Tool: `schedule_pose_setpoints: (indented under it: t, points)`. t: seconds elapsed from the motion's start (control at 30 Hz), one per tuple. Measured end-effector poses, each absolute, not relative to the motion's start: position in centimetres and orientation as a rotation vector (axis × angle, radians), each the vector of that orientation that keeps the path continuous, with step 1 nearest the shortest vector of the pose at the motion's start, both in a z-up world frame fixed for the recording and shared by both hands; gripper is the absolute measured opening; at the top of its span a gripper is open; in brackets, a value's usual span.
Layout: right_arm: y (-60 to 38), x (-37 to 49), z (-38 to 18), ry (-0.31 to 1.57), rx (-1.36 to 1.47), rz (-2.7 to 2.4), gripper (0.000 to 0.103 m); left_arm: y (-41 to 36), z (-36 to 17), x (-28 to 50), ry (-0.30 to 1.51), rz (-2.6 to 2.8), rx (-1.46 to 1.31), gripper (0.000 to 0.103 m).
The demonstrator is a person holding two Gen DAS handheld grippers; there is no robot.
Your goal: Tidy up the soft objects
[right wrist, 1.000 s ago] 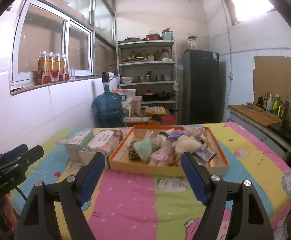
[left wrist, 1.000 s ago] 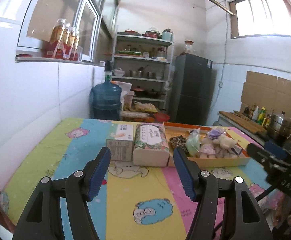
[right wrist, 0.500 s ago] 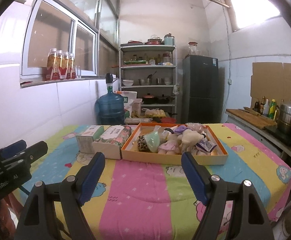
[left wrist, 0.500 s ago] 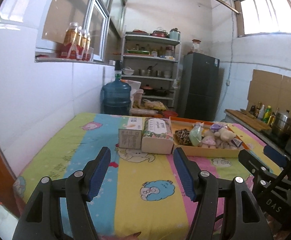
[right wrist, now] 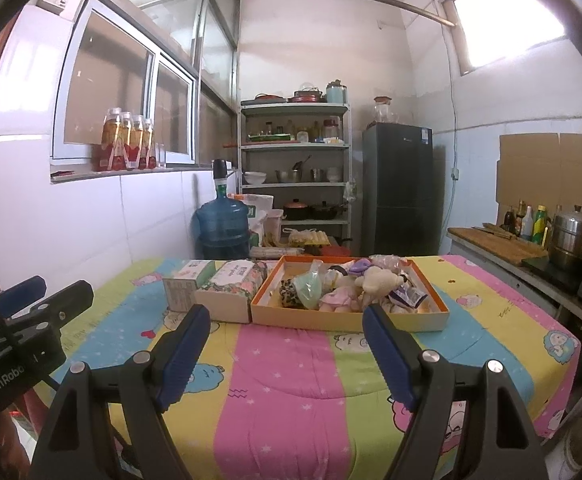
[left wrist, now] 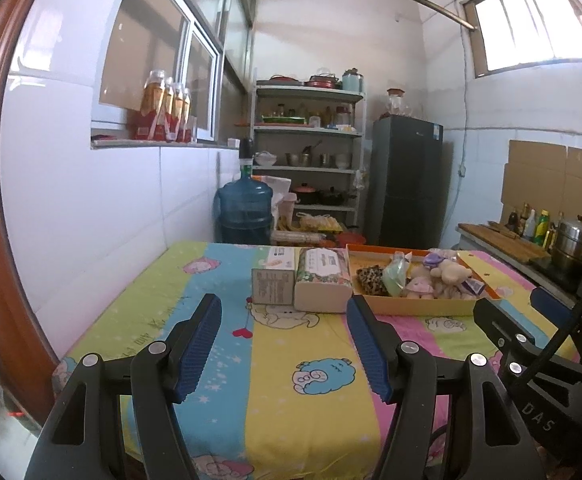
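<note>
Left gripper (left wrist: 283, 344): your fingers are spread wide with nothing between them, held over the near edge of the table (left wrist: 275, 400), well short of everything on it.
Right gripper (right wrist: 287, 350): likewise spread and empty, near edge, lined up with the tray (right wrist: 347, 318).
Soft things: a heap lies in the orange-rimmed tray at the far right of the table: a beige plush (right wrist: 379, 280), a green pouch (right wrist: 309, 286), a leopard-print piece (right wrist: 289, 294), a purple item (right wrist: 359, 267) and small wrapped packs.
Boxes: a tissue pack (left wrist: 323, 280) touches the tray's left wall; a carton (left wrist: 273, 280) stands against the tissue pack's left side.
Stage: this fits either a tray waiting to be sorted or one already filled; you can't settle which from here.
Risk, heap: the items overlap, so a pinch on one may drag a neighbour over the low rim.
Risk, tray: it looks light; a sideways push could slide it on the cloth or shove the boxes.
Risk, grippers: yours sit close side by side, so reaching across could knock one against the other.
</note>
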State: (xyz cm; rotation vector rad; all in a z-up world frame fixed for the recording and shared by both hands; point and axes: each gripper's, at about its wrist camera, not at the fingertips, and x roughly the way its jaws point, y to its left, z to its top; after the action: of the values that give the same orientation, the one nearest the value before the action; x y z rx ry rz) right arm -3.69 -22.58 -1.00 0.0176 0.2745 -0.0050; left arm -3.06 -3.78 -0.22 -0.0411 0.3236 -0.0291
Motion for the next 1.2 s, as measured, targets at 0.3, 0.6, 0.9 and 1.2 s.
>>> schedule_pose_setpoints:
  t: [0.3,0.6,0.9,1.2]
  points:
    - [-22.50,-4.05,-0.80,0.269,0.015,-0.011,0.078,-3.69,-0.10,-3.37,0.322,-0.030,-0.043,0.067]
    - [-22.33,-4.15,-0.74,0.271,0.014,-0.011,0.078,-3.71,-0.05,-3.51,0.327,-0.033,-0.045,0.067]
    - [-22.18,-4.11,-0.88,0.275,0.015,-0.009,0.078,-3.57,-0.16,-3.74,0.332,-0.034,-0.043,0.067]
    - [-22.14,-4.11,-0.86,0.273,0.015,-0.009,0.078,-3.67,-0.42,-3.71,0.334,-0.036,-0.044,0.067]
